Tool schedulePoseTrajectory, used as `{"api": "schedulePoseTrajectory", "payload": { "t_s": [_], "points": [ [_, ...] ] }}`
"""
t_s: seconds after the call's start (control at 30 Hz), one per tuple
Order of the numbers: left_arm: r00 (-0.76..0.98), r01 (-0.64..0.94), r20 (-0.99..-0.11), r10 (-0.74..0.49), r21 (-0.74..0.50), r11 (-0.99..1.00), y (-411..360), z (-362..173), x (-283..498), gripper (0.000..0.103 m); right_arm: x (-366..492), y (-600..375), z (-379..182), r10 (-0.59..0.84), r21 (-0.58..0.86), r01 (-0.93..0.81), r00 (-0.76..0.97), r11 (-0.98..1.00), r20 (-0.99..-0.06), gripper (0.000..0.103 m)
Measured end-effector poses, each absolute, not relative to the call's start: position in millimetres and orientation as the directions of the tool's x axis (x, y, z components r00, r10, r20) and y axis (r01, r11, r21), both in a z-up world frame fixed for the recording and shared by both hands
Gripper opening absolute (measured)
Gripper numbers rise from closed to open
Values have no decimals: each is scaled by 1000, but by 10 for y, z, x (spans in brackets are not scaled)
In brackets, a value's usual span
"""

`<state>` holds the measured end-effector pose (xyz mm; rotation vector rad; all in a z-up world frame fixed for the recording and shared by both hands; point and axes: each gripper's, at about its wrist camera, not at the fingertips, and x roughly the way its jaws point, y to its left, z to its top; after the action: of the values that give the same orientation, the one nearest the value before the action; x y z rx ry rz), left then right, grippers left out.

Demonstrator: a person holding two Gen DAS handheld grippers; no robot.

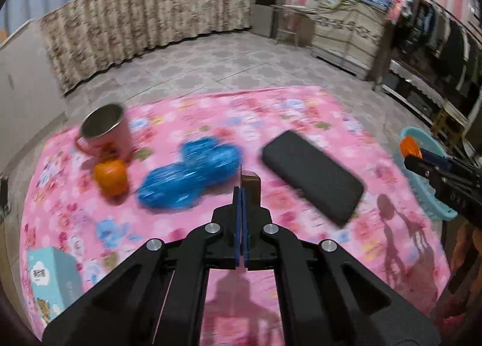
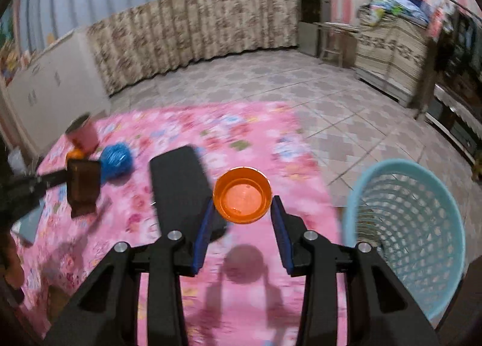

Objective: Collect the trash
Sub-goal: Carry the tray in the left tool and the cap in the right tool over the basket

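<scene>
Left wrist view: the left gripper (image 1: 242,192) has its blue-padded jaws pressed together on the edge of a small brown packet (image 1: 251,186), which stands up beyond the fingertips above a pink patterned cloth (image 1: 211,111). On the cloth lie a crumpled blue plastic bag (image 1: 189,176) just left of the fingertips, an orange fruit (image 1: 111,177) touching or just in front of a pink metal mug (image 1: 105,132), a flat black case (image 1: 311,176) to the right, and a light blue carton (image 1: 52,279) at the near left edge. At the far right the right gripper (image 1: 417,154) carries an orange cup (image 1: 410,147) in front of a light blue mesh basket (image 1: 433,207). Right wrist view: the right gripper (image 2: 242,210) holds the orange cup (image 2: 242,194) between its part-open fingers (image 2: 280,225), mouth toward the camera, raised above the pink cloth (image 2: 241,135) where its shadow falls. The mesh basket (image 2: 406,234) stands just to the right, off the cloth's edge. The black case (image 2: 180,183) lies left of the cup; farther left the left gripper (image 2: 64,177) holds the brown packet (image 2: 82,188), with the blue bag (image 2: 116,160), fruit (image 2: 75,154) and mug (image 2: 82,135) beyond. Both views are motion-blurred.
</scene>
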<state>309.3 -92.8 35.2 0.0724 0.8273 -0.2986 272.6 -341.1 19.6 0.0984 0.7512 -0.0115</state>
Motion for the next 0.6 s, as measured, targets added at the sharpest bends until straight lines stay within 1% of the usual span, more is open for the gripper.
{"api": "schedulePoseTrajectory", "payload": {
  "t_s": [0.2,0.27,0.5,0.6],
  "points": [
    [623,369,-723,-300,-67,927,-1536,527,3061,0,2588,-4019,232,-43,106,153,741,982,-670,39],
    [624,397,-716,-313,-54,916,-1735,591,3030,0,2528,-4236,249,-64,122,192,746,974,-663,39],
    [609,506,-685,-400,-52,861,-2549,809,2889,0,2276,-4896,236,-210,88,351,723,932,-658,39],
    [585,565,-674,-451,-60,823,-2969,855,2821,0,2195,-5110,200,-240,95,397,711,913,-661,39]
  ]
}}
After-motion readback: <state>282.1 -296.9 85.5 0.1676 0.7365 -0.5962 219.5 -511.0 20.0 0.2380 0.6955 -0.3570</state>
